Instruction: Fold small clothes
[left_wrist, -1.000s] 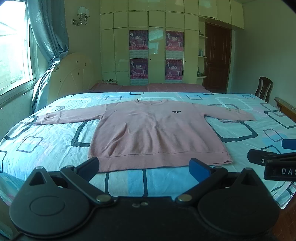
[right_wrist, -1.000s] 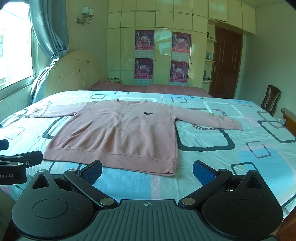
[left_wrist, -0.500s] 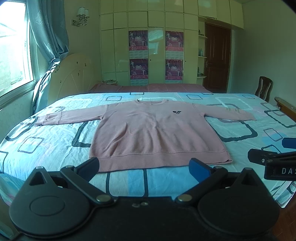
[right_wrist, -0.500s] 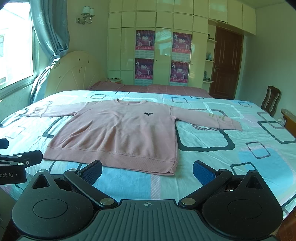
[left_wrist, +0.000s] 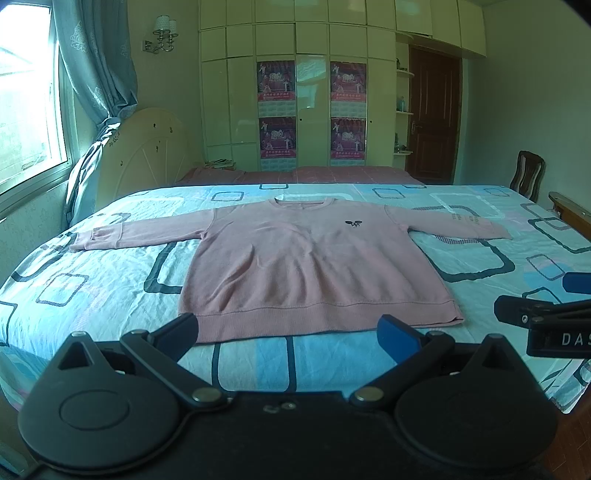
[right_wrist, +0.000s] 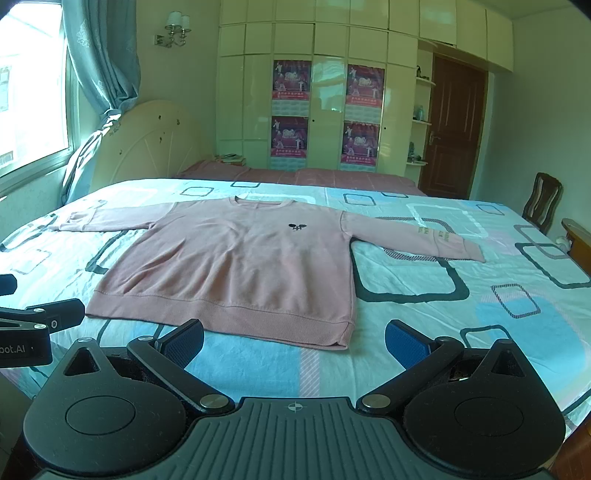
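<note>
The pink sweatshirt (left_wrist: 314, 266) lay flat, sleeves spread (ready for folding). Left gripper (left_wrist: 288, 328) and right gripper (right_wrist: 293, 338) were wide, empty.

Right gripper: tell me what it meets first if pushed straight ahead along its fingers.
Probably the ribbed hem corner of the pink long-sleeved sweatshirt, spread flat on the blue patterned bedsheet. The right gripper is open and empty, with bare sheet before that hem; depth is uncertain, so it could brush the sheet first.

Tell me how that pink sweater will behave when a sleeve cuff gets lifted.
The sweater lies flat and soft on the bed, so it will likely droop limply. Its knit looks thick, so probably not slippery. The body may drag along.
</note>
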